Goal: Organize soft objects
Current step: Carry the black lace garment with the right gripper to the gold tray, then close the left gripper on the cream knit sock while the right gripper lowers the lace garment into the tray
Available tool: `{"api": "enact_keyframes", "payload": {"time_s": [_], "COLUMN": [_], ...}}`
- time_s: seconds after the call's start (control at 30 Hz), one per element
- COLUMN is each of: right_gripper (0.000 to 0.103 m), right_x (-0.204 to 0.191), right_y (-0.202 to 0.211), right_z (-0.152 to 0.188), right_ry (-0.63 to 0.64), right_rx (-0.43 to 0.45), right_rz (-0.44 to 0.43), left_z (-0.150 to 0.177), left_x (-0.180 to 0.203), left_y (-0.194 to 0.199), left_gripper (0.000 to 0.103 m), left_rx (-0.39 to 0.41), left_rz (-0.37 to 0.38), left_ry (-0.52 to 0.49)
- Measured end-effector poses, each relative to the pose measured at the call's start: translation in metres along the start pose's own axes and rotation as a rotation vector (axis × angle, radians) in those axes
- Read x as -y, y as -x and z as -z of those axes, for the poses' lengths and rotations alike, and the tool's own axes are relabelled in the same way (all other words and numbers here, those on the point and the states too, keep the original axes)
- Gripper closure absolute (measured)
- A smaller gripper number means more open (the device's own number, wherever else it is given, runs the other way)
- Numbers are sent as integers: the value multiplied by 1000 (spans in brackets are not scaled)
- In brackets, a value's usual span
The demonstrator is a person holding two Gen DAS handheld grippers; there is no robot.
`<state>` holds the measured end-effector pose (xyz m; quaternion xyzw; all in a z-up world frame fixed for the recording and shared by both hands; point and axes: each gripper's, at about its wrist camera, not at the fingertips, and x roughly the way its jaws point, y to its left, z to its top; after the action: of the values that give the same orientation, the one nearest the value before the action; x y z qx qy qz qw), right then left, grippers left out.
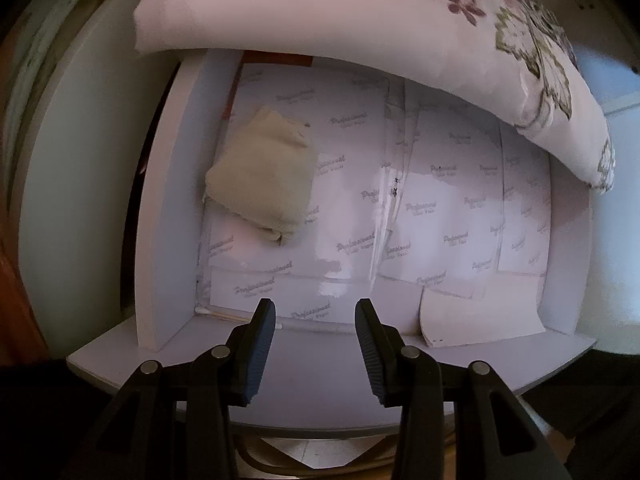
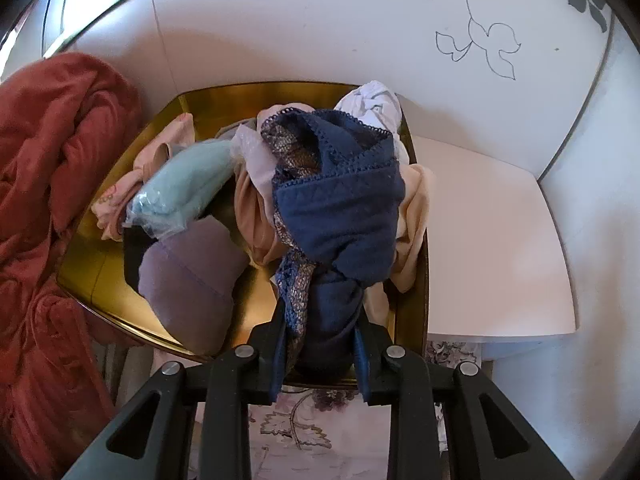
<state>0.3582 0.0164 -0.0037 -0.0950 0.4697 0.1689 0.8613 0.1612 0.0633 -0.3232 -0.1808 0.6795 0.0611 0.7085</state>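
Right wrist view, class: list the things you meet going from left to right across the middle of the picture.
Red blanket → gold tray → mint item in plastic wrap → navy lace-trimmed garment → white surface.

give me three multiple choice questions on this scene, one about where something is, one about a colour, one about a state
1. Where does the folded cream cloth lie in the drawer?
A. on its left side
B. in the middle
C. on its right side

2. What colour is the garment in the right gripper?
A. red
B. dark blue
C. mint green

3. How do the jaws of the left gripper stand?
A. closed on the cream cloth
B. closed on paper
C. apart with nothing between them

Answers:
1 A, the cloth sits near the drawer's left wall on the printed paper lining.
2 B, dark blue lace-edged fabric is bunched between the jaws, above the gold tray.
3 C, only the drawer's front edge shows in the gap.
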Motion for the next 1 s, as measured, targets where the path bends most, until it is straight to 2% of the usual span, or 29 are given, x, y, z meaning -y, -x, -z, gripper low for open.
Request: {"api": "enact_keyframes", "payload": {"time_s": [0.03,0.1,0.17,0.33,0.47,0.67,1.0], "right_gripper": [75,74,74,71,69,67,58], "right_x": [-2,-7,-11,-4,1,7,-13], "right_y": [-2,-7,-9,-11,-13,-13,-16], "right_z": [0,-4,-5,-1,-2,0,-5], "right_ry": [12,27,34,36,35,36,95], "right_rx": [-3,-11,-10,0,3,16,-7], "right_rz": [6,12,12,-23,-58,-82,8], "left_z": [0,-2,-4,-12,-21,-32,-47], "left_x": [-3,-12,-19,-28,-26,-17,-7], "left_y": [1,5,8,9,8,-8,-39], "left_gripper": [61,52,48,46,46,46,46], "left_rx": [4,18,32,53,80,64,16], "left_rz": [13,32,44,39,-2,-82,-127], "left_ry": [13,51,80,109,93,35,6]}}
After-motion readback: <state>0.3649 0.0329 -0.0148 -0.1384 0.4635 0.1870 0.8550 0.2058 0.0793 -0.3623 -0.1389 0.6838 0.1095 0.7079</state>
